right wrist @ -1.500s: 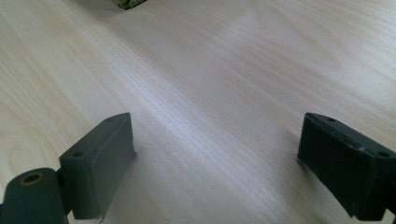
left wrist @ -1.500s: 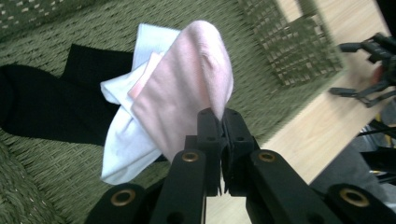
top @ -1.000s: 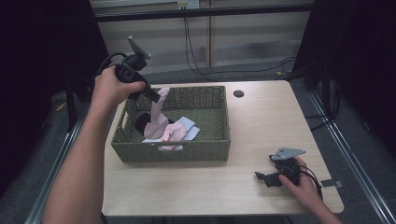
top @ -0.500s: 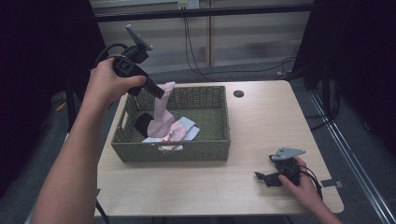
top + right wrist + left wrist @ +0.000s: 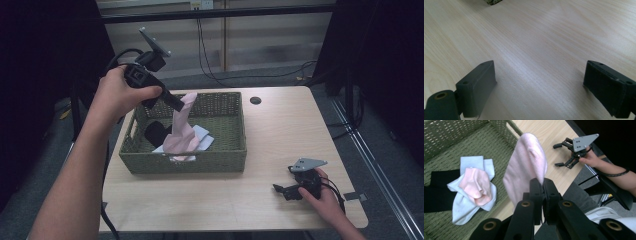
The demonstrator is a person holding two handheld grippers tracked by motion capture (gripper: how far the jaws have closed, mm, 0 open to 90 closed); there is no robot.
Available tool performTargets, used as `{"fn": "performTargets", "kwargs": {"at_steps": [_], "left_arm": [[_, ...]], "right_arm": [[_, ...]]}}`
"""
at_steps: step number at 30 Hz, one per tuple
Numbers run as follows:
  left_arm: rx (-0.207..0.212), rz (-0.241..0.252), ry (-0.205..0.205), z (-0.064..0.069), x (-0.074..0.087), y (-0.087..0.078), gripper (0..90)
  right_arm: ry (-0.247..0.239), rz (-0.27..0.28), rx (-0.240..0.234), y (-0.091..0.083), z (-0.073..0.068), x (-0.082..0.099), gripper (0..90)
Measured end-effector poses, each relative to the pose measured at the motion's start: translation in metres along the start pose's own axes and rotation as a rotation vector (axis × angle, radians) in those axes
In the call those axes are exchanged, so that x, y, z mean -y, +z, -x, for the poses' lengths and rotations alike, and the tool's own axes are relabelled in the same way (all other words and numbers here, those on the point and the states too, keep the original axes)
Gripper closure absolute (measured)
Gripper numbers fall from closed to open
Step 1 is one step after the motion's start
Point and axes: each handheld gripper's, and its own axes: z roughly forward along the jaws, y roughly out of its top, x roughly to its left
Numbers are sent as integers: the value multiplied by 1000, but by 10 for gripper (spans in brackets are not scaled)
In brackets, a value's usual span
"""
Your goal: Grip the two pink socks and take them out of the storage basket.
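L gripper (image 5: 176,103) clamped on top edge of pink sock (image 5: 181,131), held up over green basket (image 5: 227,155), lower end hanging near other socks (image 5: 472,190) (blue, pink, black). R gripper (image 5: 284,189) jaws apart, resting on table (image 5: 280,130). Risk: thin pinch at cloth edge, sock could slip back or snag the basket rim.

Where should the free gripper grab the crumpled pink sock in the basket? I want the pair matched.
Take the pink sock by its raised, bunched middle, coming straight down from above. It lies atop the pale blue sock, so a shallow pinch on that hump should lift it alone, and the basket walls block a sideways approach.
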Motion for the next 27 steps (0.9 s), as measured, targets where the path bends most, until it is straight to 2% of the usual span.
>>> {"fn": "performTargets", "kwargs": {"at_steps": [8,19,27], "left_arm": [[12,-5,19,9,3,2,872],[17,-23,22,13,11,10,871],[20,-33,20,12,20,21,869]], "right_arm": [[0,0,0,0,0,0,99],[0,0,0,0,0,0,99],[0,0,0,0,0,0,99]]}}
